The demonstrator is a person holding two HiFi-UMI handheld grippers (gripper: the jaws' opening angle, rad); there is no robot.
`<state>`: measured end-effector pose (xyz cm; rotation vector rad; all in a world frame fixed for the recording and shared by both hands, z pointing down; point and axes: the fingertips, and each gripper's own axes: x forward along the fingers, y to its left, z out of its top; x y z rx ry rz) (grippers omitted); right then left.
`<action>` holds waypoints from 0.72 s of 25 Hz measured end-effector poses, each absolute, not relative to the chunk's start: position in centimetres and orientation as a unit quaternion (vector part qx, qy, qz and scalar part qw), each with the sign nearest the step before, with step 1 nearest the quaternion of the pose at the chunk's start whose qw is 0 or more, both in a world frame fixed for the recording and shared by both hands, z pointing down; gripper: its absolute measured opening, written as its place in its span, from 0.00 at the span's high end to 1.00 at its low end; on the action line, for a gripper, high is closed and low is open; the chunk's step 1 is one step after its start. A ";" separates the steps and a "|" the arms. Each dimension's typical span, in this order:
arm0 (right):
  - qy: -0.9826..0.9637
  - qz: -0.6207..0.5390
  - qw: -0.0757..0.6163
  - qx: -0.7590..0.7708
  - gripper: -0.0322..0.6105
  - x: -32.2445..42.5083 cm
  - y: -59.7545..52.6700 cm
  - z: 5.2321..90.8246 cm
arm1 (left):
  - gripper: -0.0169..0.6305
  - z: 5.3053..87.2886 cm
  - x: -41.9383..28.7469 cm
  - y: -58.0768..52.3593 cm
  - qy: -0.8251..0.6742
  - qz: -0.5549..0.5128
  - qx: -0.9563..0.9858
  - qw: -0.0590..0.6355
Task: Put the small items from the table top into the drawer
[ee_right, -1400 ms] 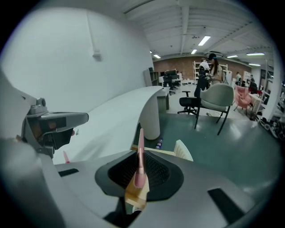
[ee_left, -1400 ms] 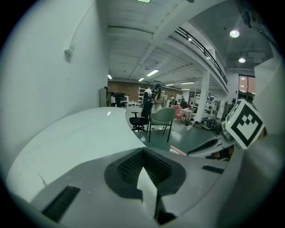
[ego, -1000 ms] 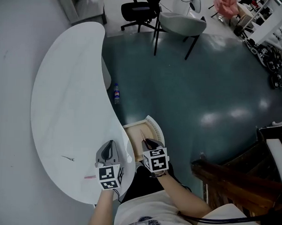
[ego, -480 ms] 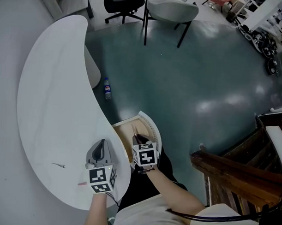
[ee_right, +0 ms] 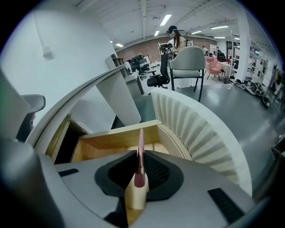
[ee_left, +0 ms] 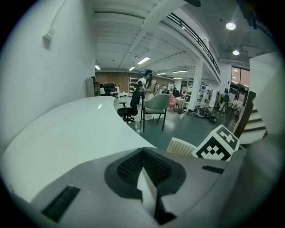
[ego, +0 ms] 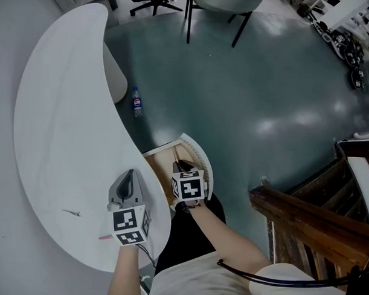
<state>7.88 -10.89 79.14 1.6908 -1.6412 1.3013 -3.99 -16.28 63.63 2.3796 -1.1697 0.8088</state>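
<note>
Table point(ego: 59, 109): white, curved top, taking up the left side of my head view.
Small dark item point(ego: 71, 213): lies on the table, apart from my left gripper and to its left.
Pink scrap point(ego: 104, 237): on the table near the near edge, just left of my left marker cube.
Left gripper point(ee_left: 143, 156): over the table near its right edge; jaws closed together with nothing between them.
Drawer point(ego: 162, 158): pulled out from under the table edge, with a wooden inside.
Right gripper point(ee_right: 140, 156): over the open drawer, tilted down into it, clamped on a pink stick.
Pink stick point(ee_right: 140, 144): thin, pinched between my right jaws, reaching forward past the tips above the drawer's wooden bottom.
Ribbed front point(ego: 200, 161): the drawer's white curved face, close on the right of my right gripper; the table edge hems it in on the left.
Bottle point(ego: 136, 101): on the green floor point(ego: 253, 86), beside the table's base.
Grey chair point(ego: 224, 0): far off at the top.
Wooden steps point(ego: 309, 221): at the right, well apart from the drawer.
</note>
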 end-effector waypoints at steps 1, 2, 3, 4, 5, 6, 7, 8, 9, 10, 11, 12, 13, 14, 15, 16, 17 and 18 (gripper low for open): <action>-0.592 0.472 0.227 0.612 0.85 8.0 -11.0 79.5 | 0.94 63.8 -4.0 -16.4 -0.416 0.288 0.842 0.186; -0.590 0.474 0.230 0.612 0.85 8.0 -11.0 80.0 | 0.94 64.0 -4.0 -16.4 -0.417 0.289 0.841 0.188; -0.586 0.478 0.231 0.612 0.85 8.0 -11.0 80.4 | 0.94 64.2 -4.0 -16.5 -0.418 0.291 0.839 0.189; -0.581 0.483 0.231 0.613 0.85 8.1 -10.9 80.9 | 0.94 64.3 -4.0 -16.5 -0.419 0.293 0.838 0.189; -0.575 0.489 0.232 0.613 0.85 8.2 -10.7 81.3 | 0.94 64.3 -4.0 -16.6 -0.419 0.294 0.838 0.187; -0.569 0.496 0.232 0.614 0.85 8.2 -10.5 81.7 | 0.94 64.4 -3.9 -16.5 -0.419 0.296 0.838 0.185; -0.563 0.503 0.231 0.613 0.85 8.3 -10.3 82.1 | 0.94 64.4 -3.9 -16.5 -0.419 0.297 0.838 0.184; -0.558 0.510 0.229 0.613 0.85 8.3 -10.2 82.4 | 0.94 64.4 -3.9 -16.5 -0.420 0.298 0.838 0.184; -0.552 0.516 0.228 0.614 0.85 8.3 -10.1 82.8 | 0.94 64.4 -3.9 -16.6 -0.421 0.298 0.837 0.184; -0.549 0.519 0.227 0.615 0.85 8.3 -10.1 83.0 | 0.94 64.4 -4.0 -16.6 -0.422 0.298 0.836 0.185; -0.546 0.519 0.229 0.616 0.85 8.3 -10.1 83.3 | 0.94 64.4 -4.0 -16.7 -0.424 0.298 0.835 0.185; -0.544 0.518 0.232 0.618 0.85 8.4 -10.2 83.5 | 0.94 64.4 -4.0 -16.7 -0.426 0.298 0.834 0.185; -0.542 0.516 0.235 0.620 0.85 8.5 -10.2 83.8 | 0.94 64.4 -4.0 -16.8 -0.426 0.299 0.834 0.185; -0.540 0.515 0.237 0.623 0.85 8.6 -10.3 84.0 | 0.94 64.5 -4.0 -16.8 -0.426 0.300 0.833 0.186; -0.538 0.513 0.239 0.624 0.85 8.6 -10.3 84.2 | 0.94 64.5 -4.0 -16.8 -0.425 0.301 0.833 0.186; -0.538 0.510 0.243 0.626 0.85 8.6 -10.4 84.3 | 0.94 64.6 -4.1 -16.8 -0.426 0.303 0.832 0.188; -0.539 0.506 0.248 0.626 0.85 8.7 -10.5 84.5 | 0.94 64.7 -4.2 -16.9 -0.427 0.304 0.830 0.190; -0.541 0.502 0.252 0.626 0.85 8.7 -10.7 84.6 | 0.94 64.8 -4.2 -17.0 -0.428 0.305 0.828 0.194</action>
